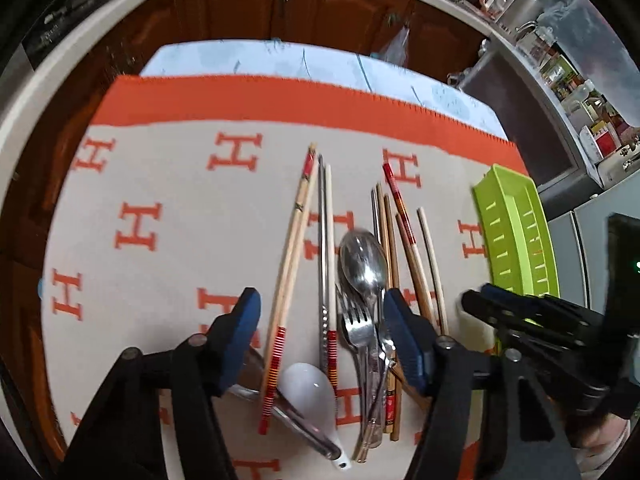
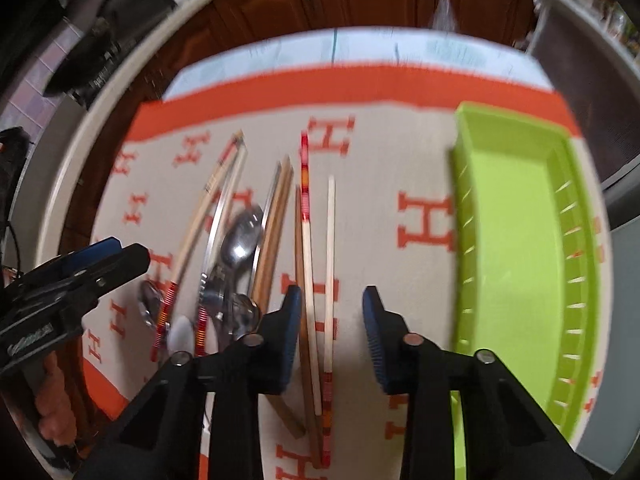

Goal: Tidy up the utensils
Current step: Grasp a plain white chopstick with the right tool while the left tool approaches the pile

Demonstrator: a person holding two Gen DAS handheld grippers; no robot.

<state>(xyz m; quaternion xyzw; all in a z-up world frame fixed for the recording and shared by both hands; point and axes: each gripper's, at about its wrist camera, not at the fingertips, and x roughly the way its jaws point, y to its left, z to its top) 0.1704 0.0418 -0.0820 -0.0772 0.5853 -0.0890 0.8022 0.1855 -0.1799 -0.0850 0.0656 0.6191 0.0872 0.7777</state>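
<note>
Your left tool (image 1: 320,340) hung open over the chopsticks (image 1: 294,240), spoon (image 1: 364,260) and fork (image 1: 356,324) on the bench cloth (image 1: 160,200). Your right tool (image 2: 330,332) stood open over two chopsticks, touching neither. The green tray (image 2: 516,240) lay rightmost.

Motion blur is smearing the whole right wrist view, so the metal spoon (image 2: 242,236) and fork beside it are melting into one shiny patch. The left hand-held gripper (image 1: 320,340) is covering part of a steel utensil under the white spoon (image 1: 308,396). The green tray (image 2: 520,260) is running behind the right hand-held gripper (image 2: 331,336).
</note>
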